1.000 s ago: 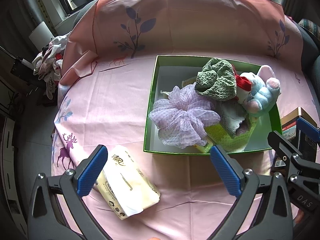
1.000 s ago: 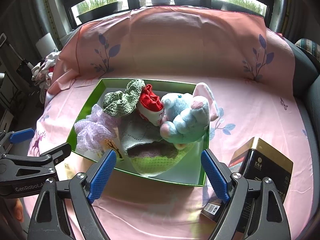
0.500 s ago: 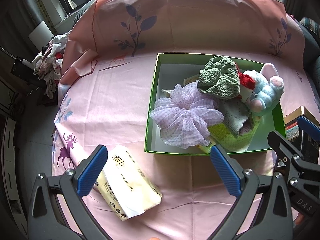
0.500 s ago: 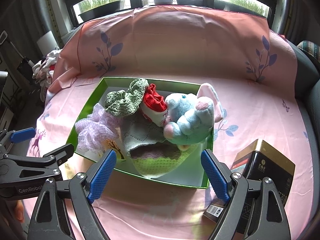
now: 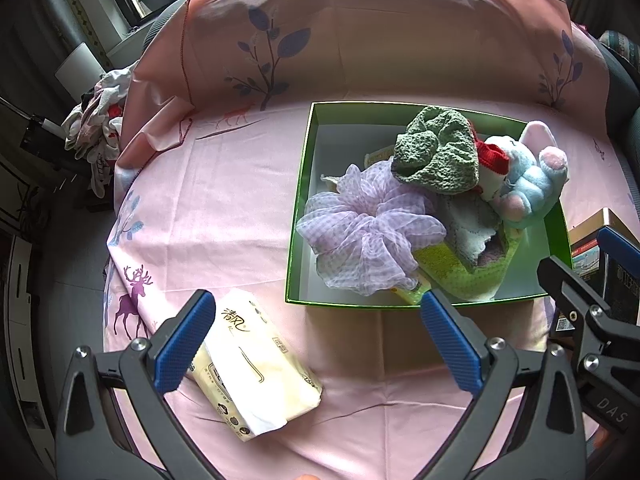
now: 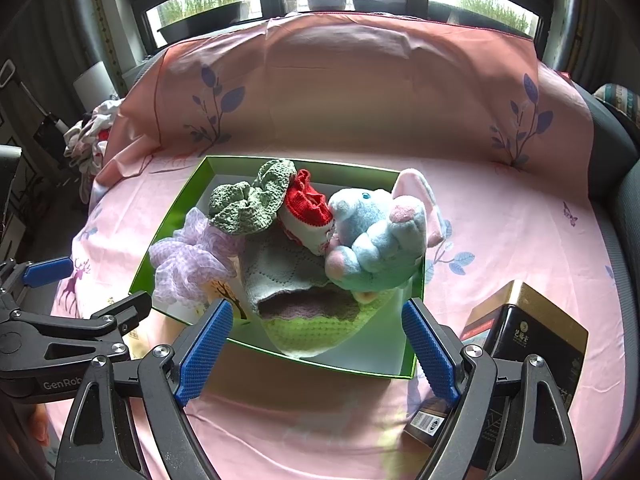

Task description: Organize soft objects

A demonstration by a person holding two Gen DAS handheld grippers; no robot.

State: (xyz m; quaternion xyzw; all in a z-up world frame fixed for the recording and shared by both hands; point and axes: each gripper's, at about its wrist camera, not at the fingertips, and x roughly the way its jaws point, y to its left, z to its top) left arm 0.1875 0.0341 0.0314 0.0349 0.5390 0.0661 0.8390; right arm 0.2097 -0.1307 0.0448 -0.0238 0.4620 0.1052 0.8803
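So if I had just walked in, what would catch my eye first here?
Probably the shallow bright green box in the middle of the pink printed sheet, heaped with soft things: a blue and pink plush elephant leaning over its right rim and a lilac mesh bath puff at its left. Next, the pale yellow tissue pack lying outside the box, right by the open left hand-held gripper.
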